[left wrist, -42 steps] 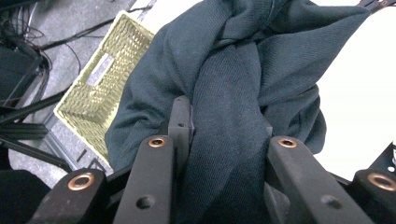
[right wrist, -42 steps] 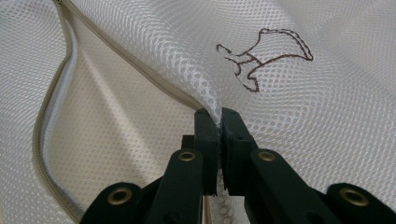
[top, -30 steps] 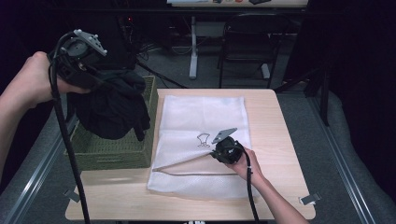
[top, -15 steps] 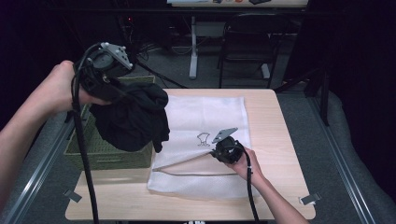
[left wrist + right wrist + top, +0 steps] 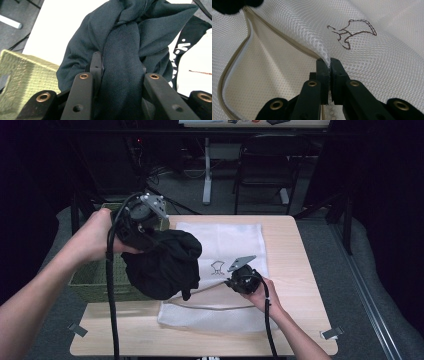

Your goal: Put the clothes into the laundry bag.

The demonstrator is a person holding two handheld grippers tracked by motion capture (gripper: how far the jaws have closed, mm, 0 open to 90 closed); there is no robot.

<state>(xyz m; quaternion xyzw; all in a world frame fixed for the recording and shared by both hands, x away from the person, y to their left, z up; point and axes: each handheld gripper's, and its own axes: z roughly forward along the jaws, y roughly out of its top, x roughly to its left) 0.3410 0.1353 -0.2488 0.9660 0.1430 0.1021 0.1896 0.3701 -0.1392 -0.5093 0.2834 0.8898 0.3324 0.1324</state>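
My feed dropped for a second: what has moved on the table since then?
The left tongs, shut on the bunched black cloth garment, carried it from above the green woven basket rightward over the white mesh laundry bag's open edge. The right tongs stayed pinched on that bag's upper layer, holding it open.

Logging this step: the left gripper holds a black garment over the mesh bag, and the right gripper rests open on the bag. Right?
Not quite: the right gripper is shut on the mesh bag, its jaws pinching the upper layer, as the right gripper view shows. The left gripper does hold the black garment.
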